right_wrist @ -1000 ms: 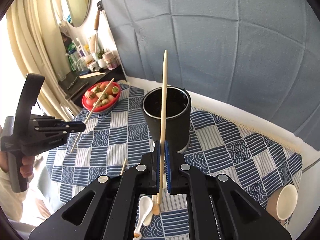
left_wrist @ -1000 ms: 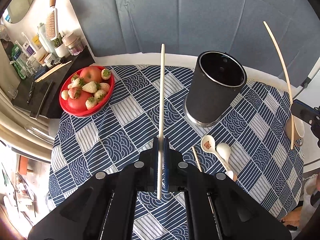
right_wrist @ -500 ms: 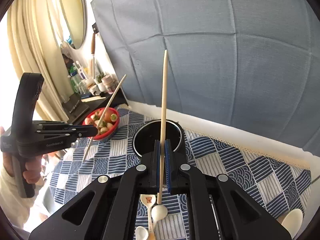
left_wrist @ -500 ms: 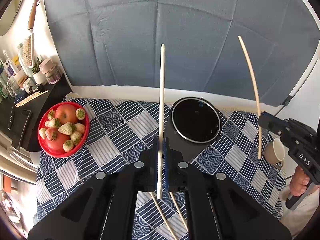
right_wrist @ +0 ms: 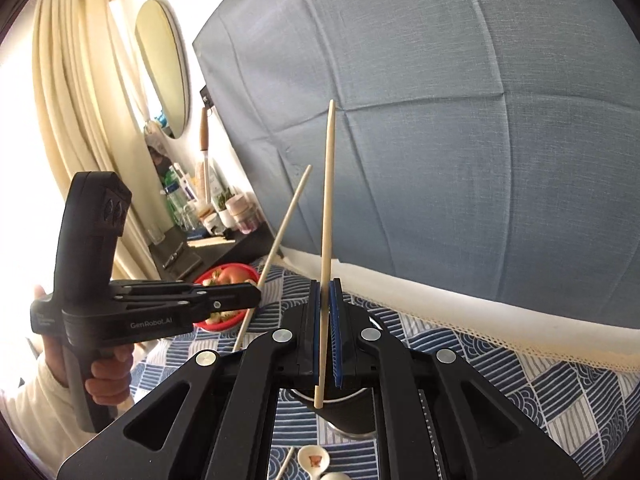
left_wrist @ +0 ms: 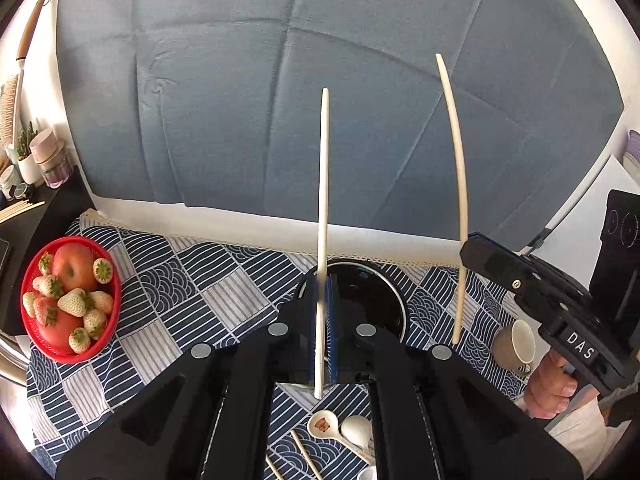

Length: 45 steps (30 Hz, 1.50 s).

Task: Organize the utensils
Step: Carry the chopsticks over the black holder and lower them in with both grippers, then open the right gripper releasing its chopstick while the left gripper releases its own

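Observation:
My left gripper (left_wrist: 325, 280) is shut on a pale chopstick (left_wrist: 323, 184) held upright above the black utensil cup (left_wrist: 372, 292). My right gripper (right_wrist: 327, 288) is shut on a second chopstick (right_wrist: 328, 200), also upright over the cup (right_wrist: 344, 416). Each gripper shows in the other's view: the right one (left_wrist: 476, 250) with its chopstick (left_wrist: 456, 184), the left one (right_wrist: 252, 296) with its chopstick (right_wrist: 280, 236). White ceramic spoons (left_wrist: 340, 426) and loose chopsticks (left_wrist: 306, 456) lie on the blue patterned tablecloth (left_wrist: 192, 288) below.
A red bowl of strawberries and tomatoes (left_wrist: 70, 300) sits at the table's left. A small beige cup (left_wrist: 516, 346) stands at the right. A dark side shelf with bottles (left_wrist: 24, 184) is beyond the left edge. A blue fabric backdrop (left_wrist: 320, 80) rises behind.
Both grippers have tilted up and moved over the black cup with their chopsticks upright. The right gripper has come closer to the left one.

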Each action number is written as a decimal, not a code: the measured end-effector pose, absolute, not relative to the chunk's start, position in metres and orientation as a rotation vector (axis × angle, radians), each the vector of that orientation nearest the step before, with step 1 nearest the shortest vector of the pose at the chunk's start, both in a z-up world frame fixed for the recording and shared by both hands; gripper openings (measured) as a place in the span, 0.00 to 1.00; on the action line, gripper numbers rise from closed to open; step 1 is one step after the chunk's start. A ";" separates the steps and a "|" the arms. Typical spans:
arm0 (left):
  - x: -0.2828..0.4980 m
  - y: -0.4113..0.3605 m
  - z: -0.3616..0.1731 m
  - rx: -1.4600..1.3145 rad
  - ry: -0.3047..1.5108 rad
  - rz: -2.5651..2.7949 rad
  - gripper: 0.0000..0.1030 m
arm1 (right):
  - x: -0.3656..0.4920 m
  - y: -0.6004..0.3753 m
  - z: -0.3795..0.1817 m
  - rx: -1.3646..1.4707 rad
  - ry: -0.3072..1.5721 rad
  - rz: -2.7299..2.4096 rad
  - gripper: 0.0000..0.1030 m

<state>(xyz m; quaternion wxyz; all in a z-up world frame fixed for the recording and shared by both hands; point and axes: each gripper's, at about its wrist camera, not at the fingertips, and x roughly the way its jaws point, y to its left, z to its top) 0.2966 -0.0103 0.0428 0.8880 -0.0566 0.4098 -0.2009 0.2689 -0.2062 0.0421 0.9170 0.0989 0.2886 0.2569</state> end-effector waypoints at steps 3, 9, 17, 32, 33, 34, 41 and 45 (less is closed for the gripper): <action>0.306 -0.014 0.039 -0.142 0.835 -0.442 0.05 | 0.281 -0.203 0.035 0.220 0.596 0.540 0.04; 0.320 -0.021 0.031 -0.214 0.785 -0.515 0.05 | 0.300 -0.200 0.021 0.241 0.612 0.550 0.05; 0.319 -0.036 0.015 -0.205 0.728 -0.570 0.05 | 0.314 -0.198 0.000 0.254 0.659 0.536 0.04; 0.284 -0.039 -0.006 -0.105 0.771 -0.555 0.05 | 0.292 -0.199 -0.020 0.147 0.732 0.490 0.04; 0.282 -0.038 -0.006 -0.095 0.774 -0.554 0.05 | 0.289 -0.197 -0.020 0.130 0.735 0.488 0.04; 0.282 -0.036 -0.006 -0.086 0.779 -0.550 0.05 | 0.287 -0.196 -0.021 0.115 0.738 0.486 0.04; 0.265 -0.031 -0.002 -0.028 0.775 -0.502 0.35 | 0.269 -0.196 -0.020 0.059 0.752 0.465 0.08; 0.255 -0.025 0.000 -0.018 0.772 -0.470 0.57 | 0.260 -0.198 -0.019 0.032 0.761 0.450 0.13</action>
